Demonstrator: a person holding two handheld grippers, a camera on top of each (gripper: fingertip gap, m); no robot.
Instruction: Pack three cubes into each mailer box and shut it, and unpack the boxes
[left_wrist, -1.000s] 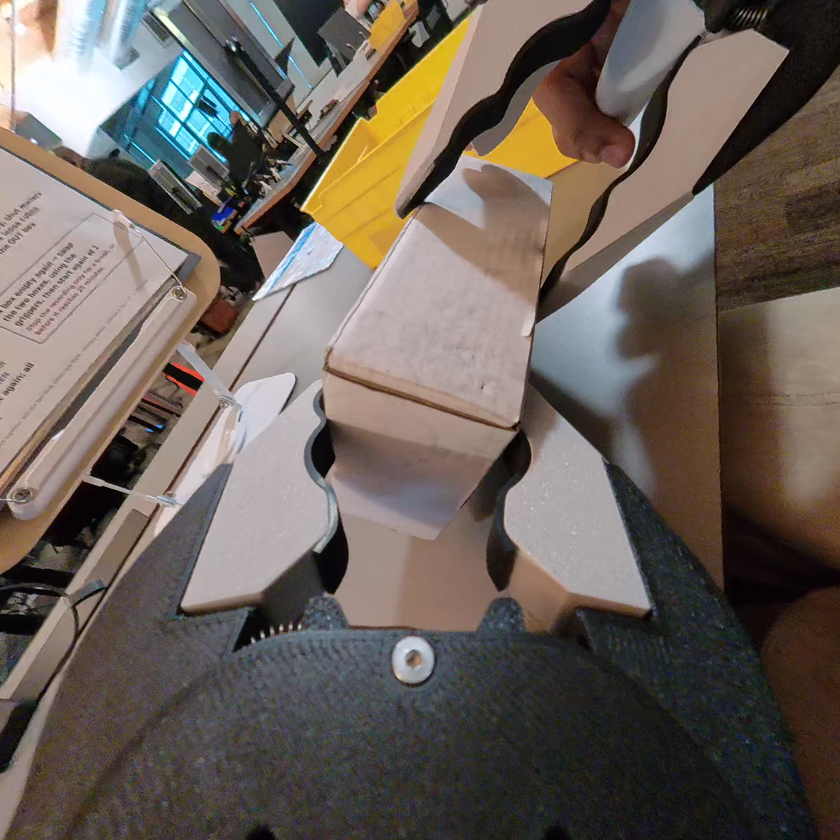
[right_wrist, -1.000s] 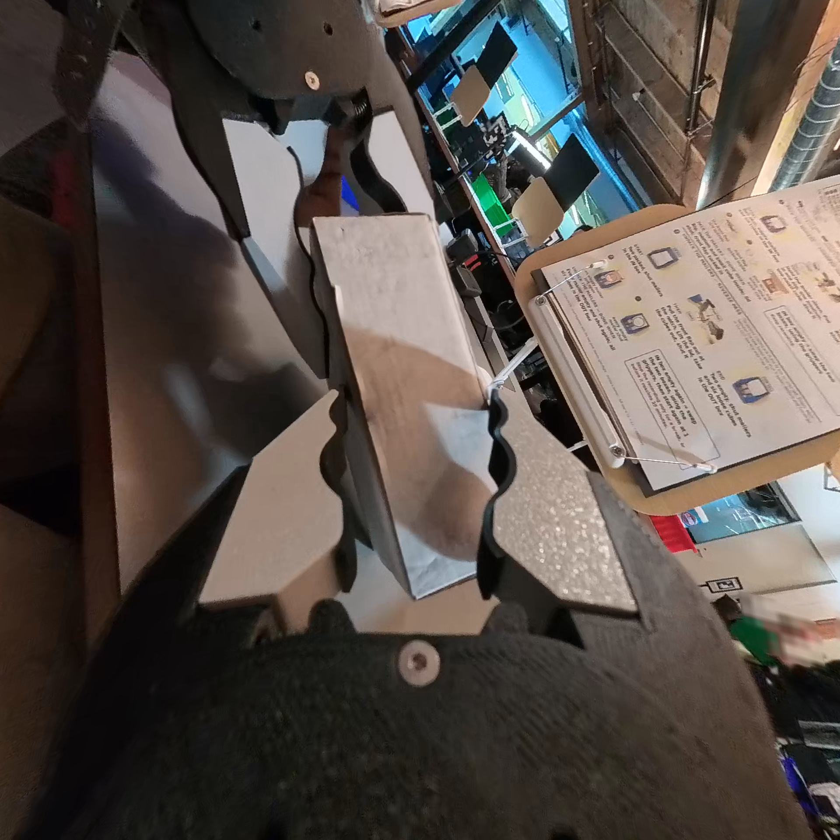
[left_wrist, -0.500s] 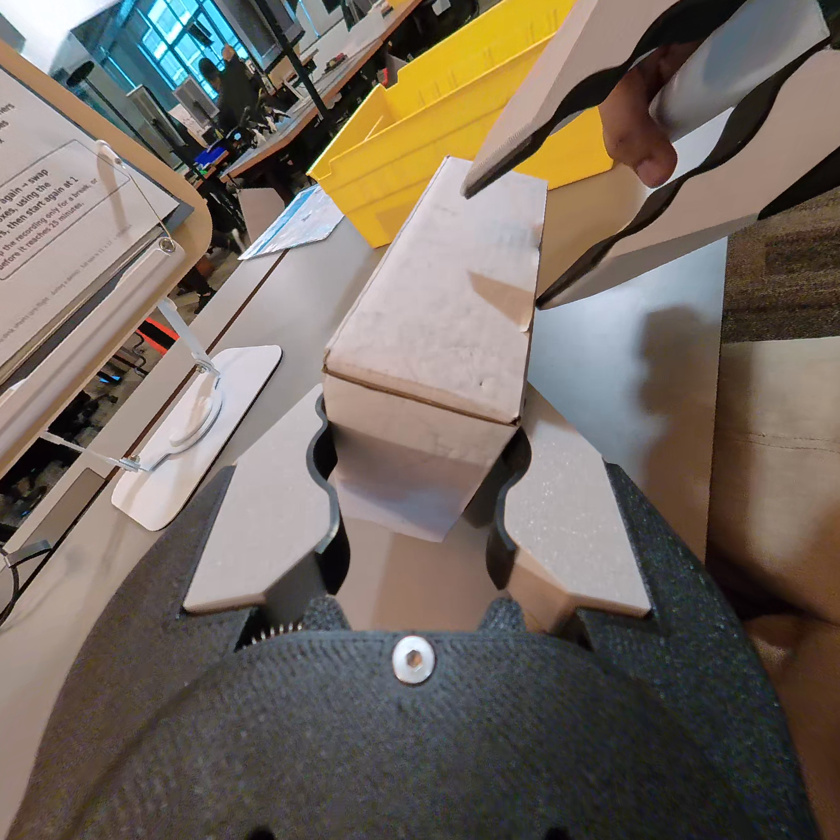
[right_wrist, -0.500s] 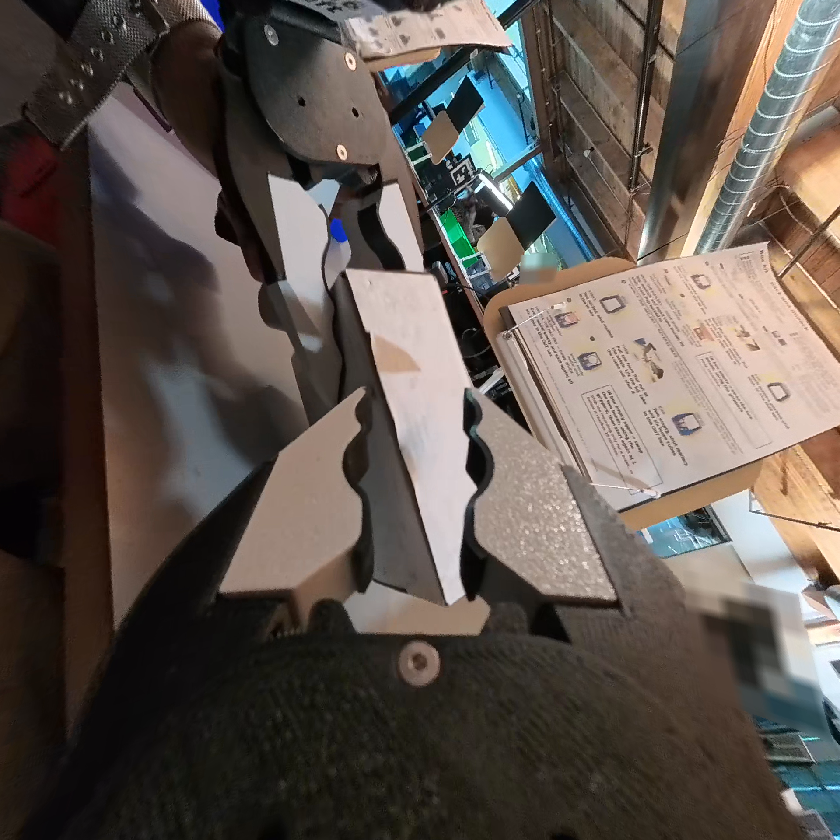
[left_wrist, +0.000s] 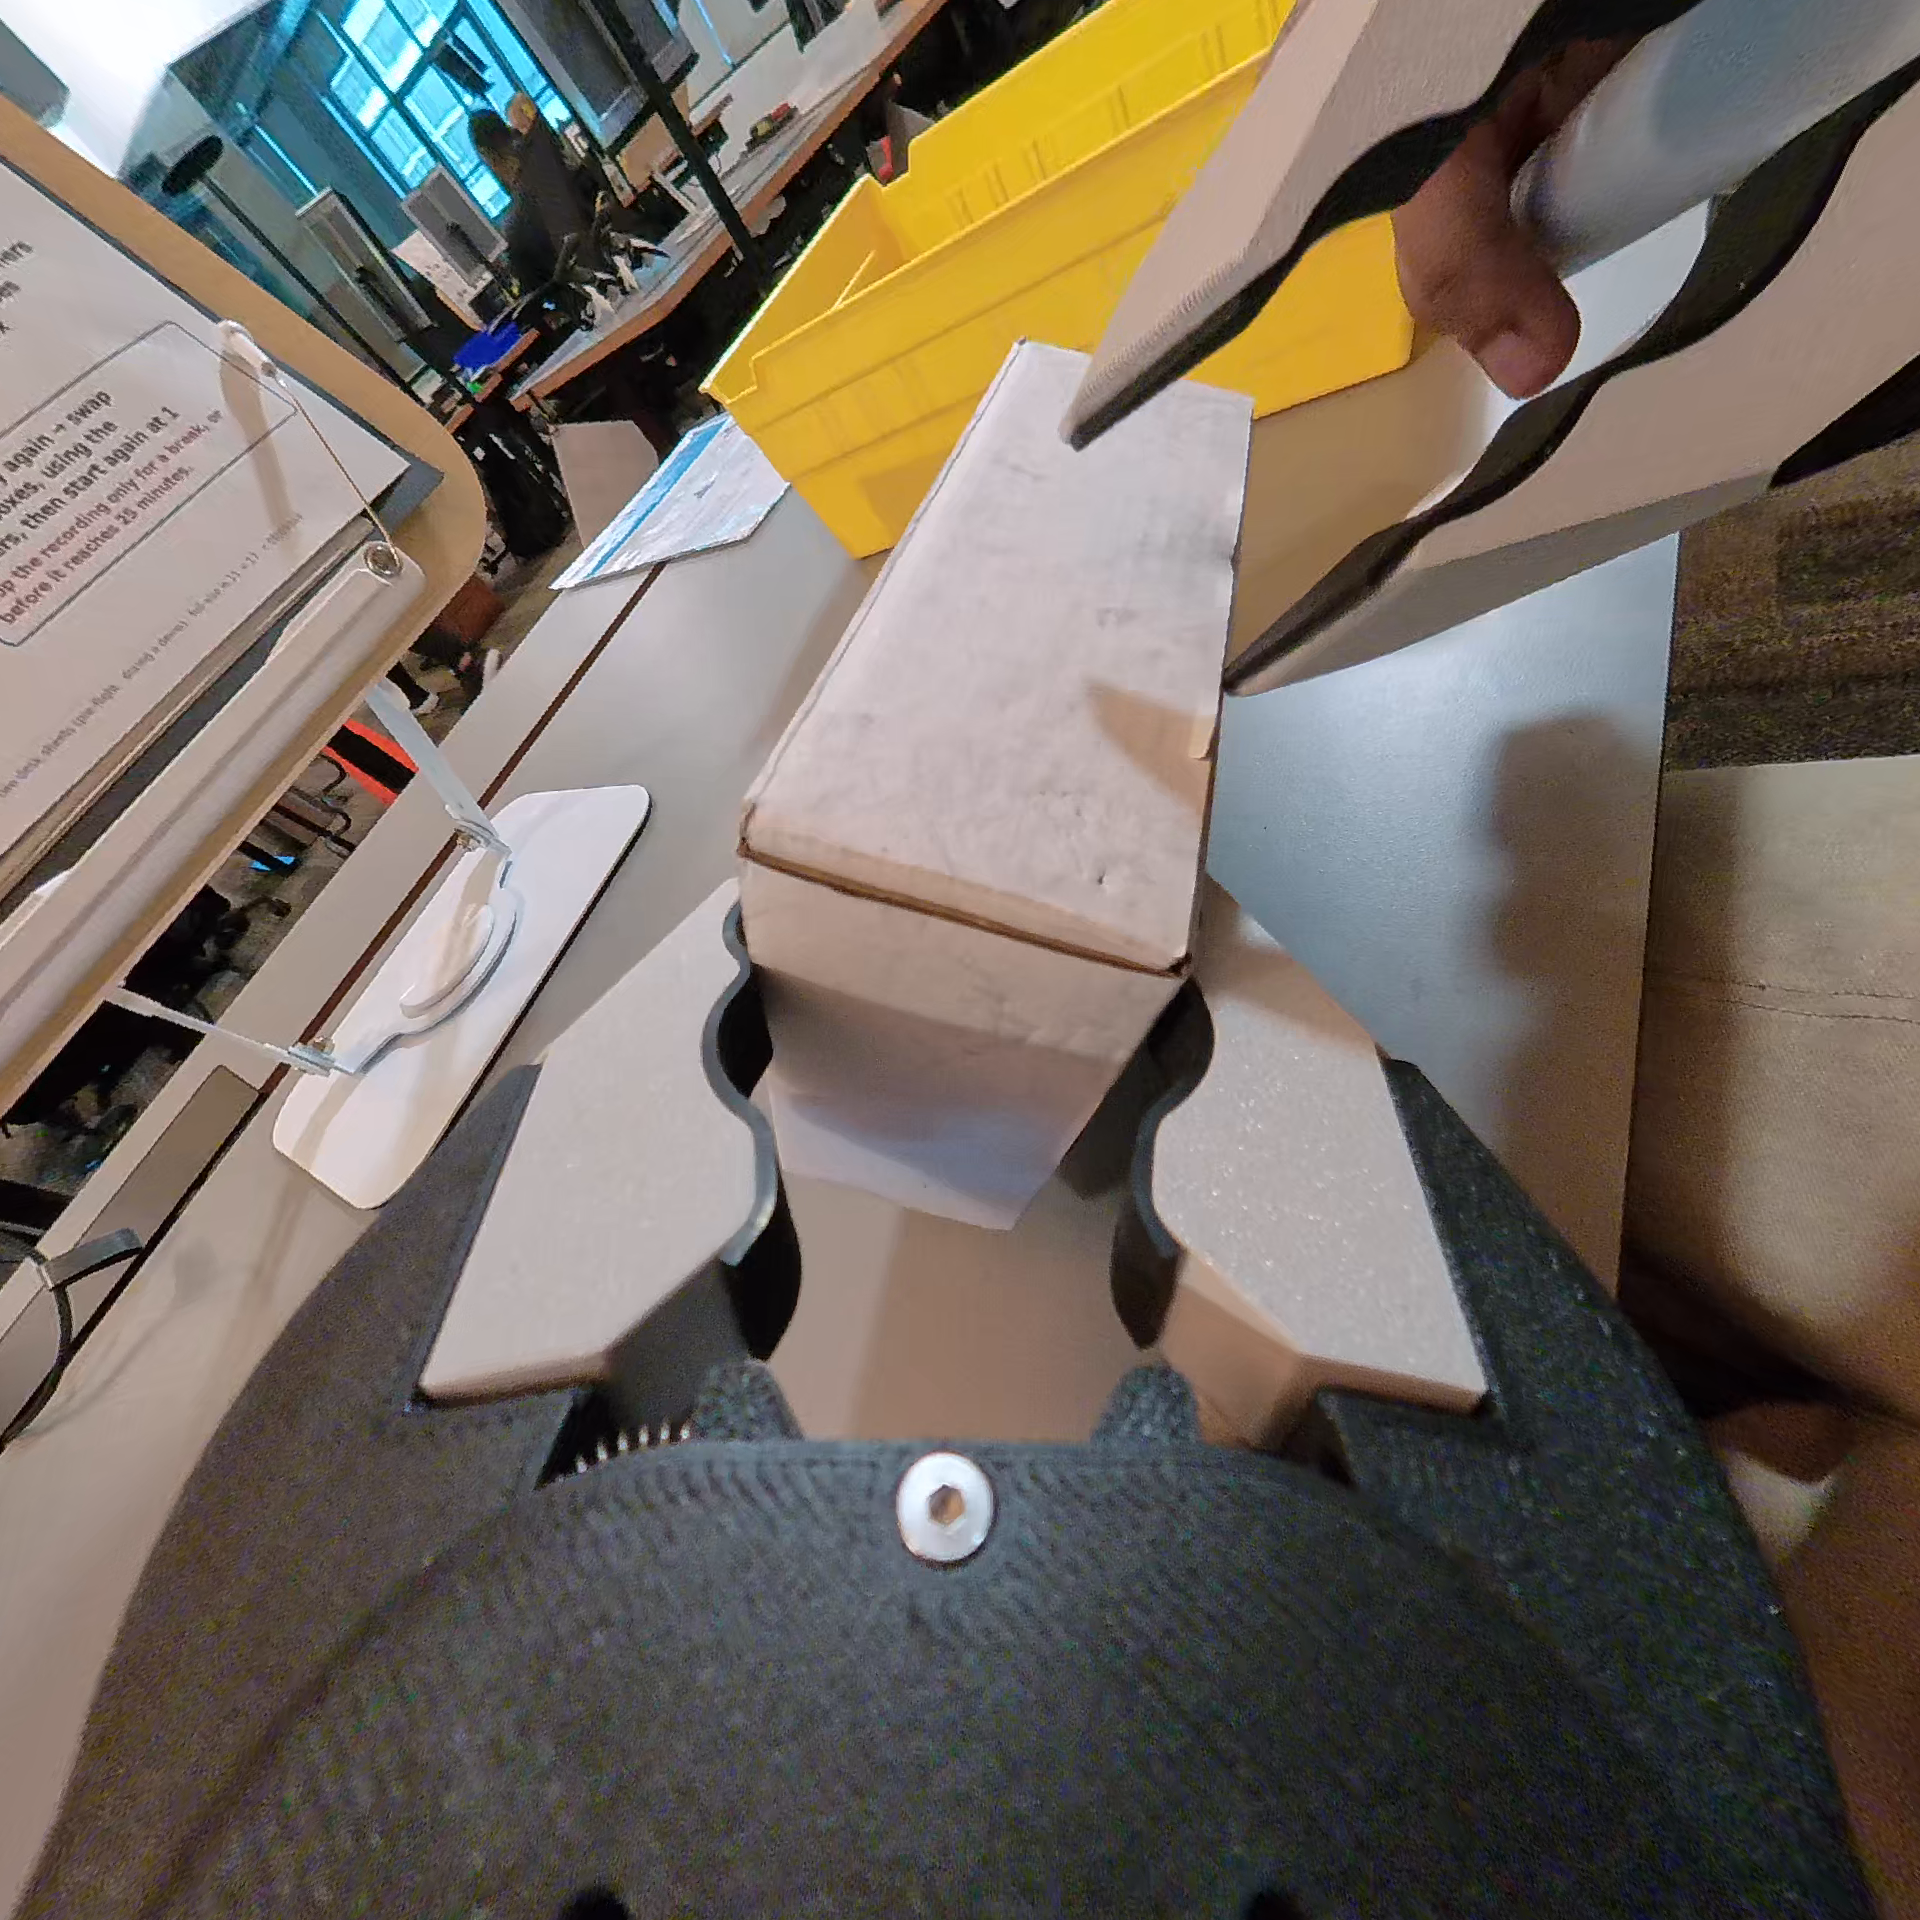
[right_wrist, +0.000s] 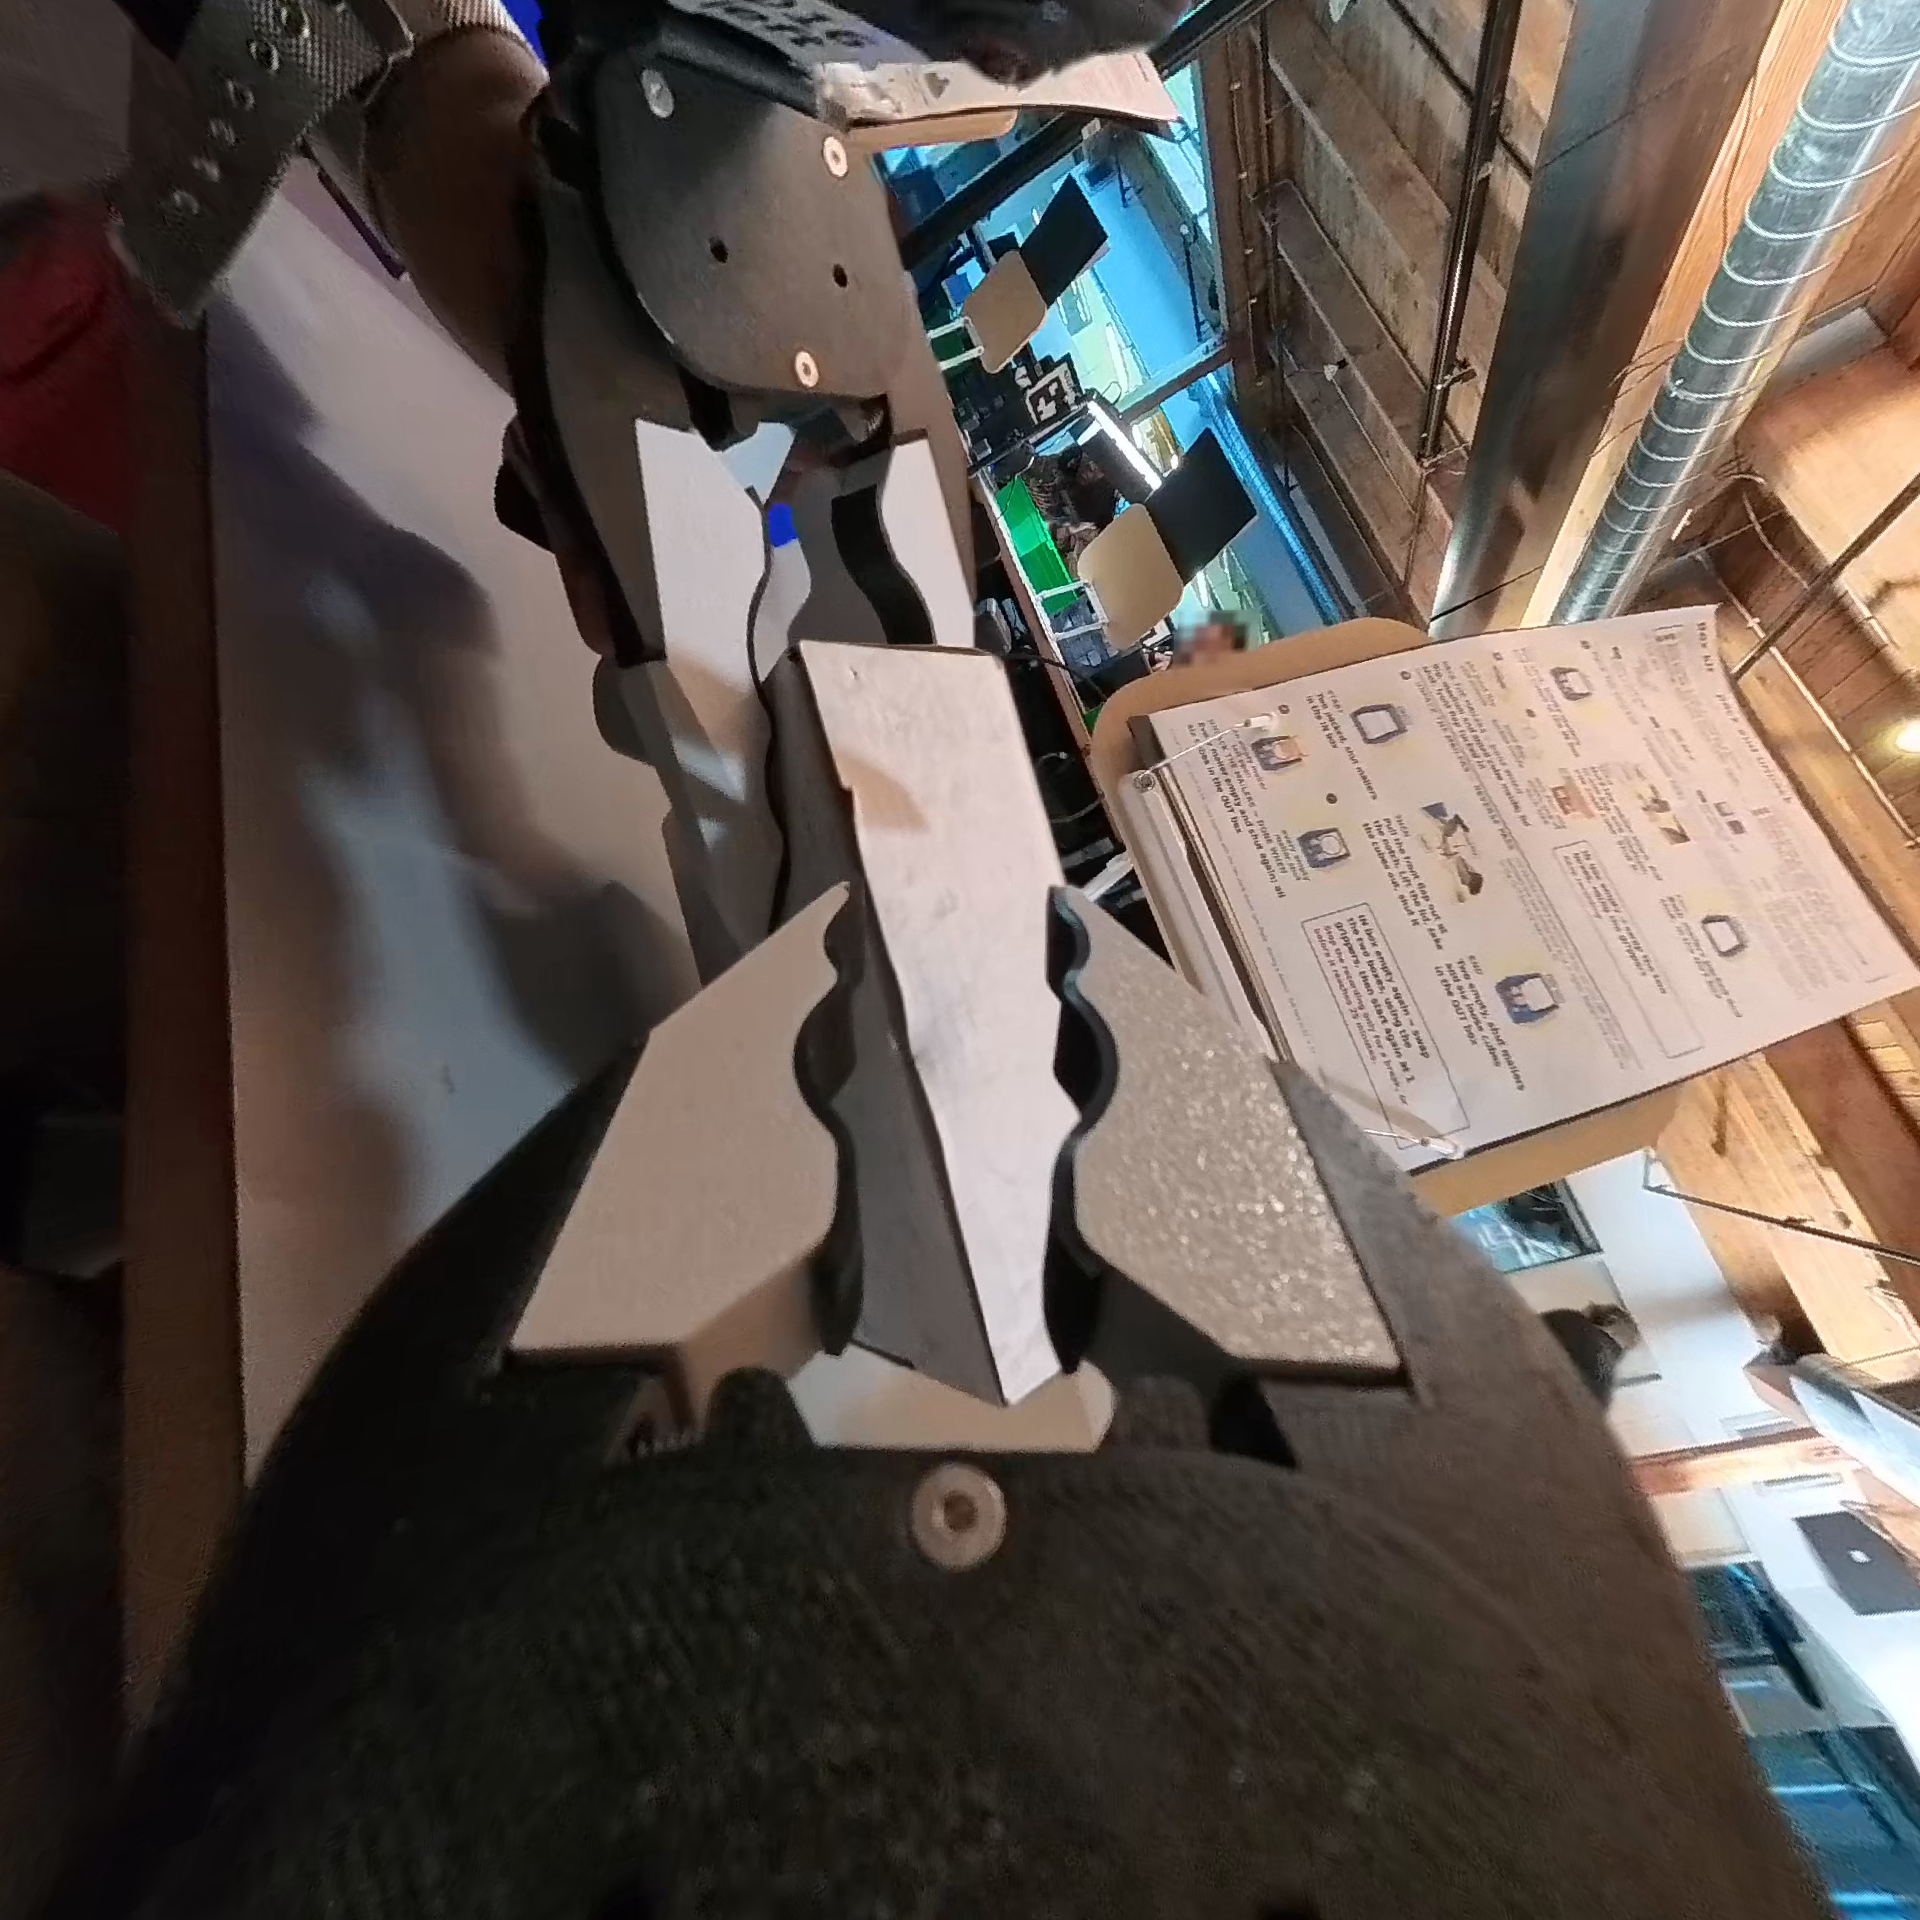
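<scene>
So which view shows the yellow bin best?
The left wrist view. The yellow bin stands on the table beyond the closed mailer box, its front wall and open top in view, partly covered by the right gripper. The right wrist view shows no bin.

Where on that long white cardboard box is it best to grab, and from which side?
Grab the box at its short ends, coming in lengthwise, fingers on the two long side walls. It is long and narrow, so only its width fits between the fingers. That is what shows now: the left gripper clamps the near end, and the right gripper clamps the far end.
</scene>
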